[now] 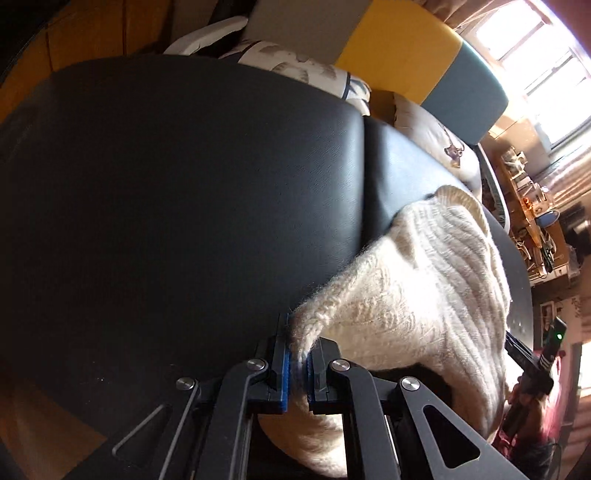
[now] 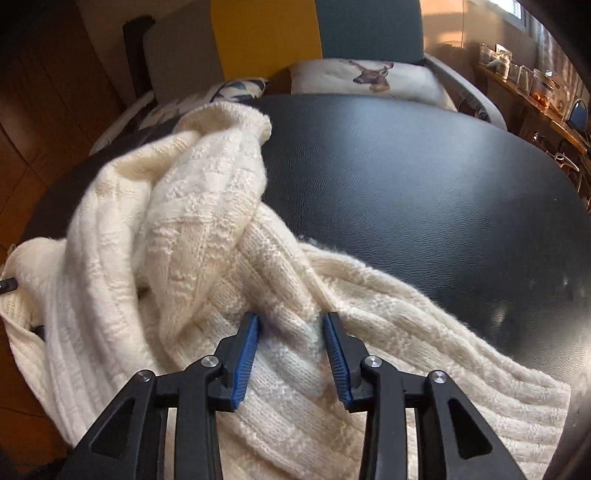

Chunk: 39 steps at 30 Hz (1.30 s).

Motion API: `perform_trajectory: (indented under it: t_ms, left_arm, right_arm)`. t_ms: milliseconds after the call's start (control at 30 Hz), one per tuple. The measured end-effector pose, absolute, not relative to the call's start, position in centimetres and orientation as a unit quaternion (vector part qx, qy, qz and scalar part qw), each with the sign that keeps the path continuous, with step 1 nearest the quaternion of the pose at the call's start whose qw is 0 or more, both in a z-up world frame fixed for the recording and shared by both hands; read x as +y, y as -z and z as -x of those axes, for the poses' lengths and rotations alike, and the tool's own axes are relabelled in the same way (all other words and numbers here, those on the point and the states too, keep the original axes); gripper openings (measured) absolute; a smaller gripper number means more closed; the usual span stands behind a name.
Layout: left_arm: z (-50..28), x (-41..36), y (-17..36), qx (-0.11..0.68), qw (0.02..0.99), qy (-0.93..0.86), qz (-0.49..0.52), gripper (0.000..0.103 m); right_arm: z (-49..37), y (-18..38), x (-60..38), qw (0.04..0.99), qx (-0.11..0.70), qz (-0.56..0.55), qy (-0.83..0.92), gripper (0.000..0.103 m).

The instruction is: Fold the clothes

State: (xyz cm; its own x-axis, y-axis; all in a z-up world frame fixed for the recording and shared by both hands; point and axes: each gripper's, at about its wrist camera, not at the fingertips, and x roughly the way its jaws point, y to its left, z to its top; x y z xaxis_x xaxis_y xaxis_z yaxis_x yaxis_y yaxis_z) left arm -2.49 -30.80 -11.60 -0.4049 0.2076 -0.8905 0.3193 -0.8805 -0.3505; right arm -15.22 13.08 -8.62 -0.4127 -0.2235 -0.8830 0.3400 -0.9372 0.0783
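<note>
A cream knitted sweater (image 2: 207,236) lies bunched on a black leather table (image 2: 424,184). In the left wrist view the sweater (image 1: 424,277) trails from the right side of the table (image 1: 184,184) down to my left gripper (image 1: 297,354), which is shut on a pinched fold of the knit; more wool hangs below the fingers. My right gripper (image 2: 291,332) is open, its blue pads (image 2: 245,362) resting either side of a ridge of the sweater without pinching it. At the right edge of the left wrist view, the other gripper (image 1: 532,362) shows partly.
Beyond the table stands a sofa with a yellow and teal back (image 2: 266,33) and printed cushions (image 2: 369,79). A cluttered shelf (image 2: 532,88) runs along the right under a bright window (image 1: 535,48). Wooden floor (image 1: 40,424) shows at the lower left.
</note>
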Motion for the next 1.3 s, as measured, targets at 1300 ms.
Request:
perform_trajectory:
  t_ms: [1300]
  left_arm:
    - [-5.0,-10.0,15.7,-0.002,-0.077,0.844,-0.531,0.045]
  right_arm:
    - [4.7,4.6,16.7,0.241,-0.064,-0.467,0.848,0.068]
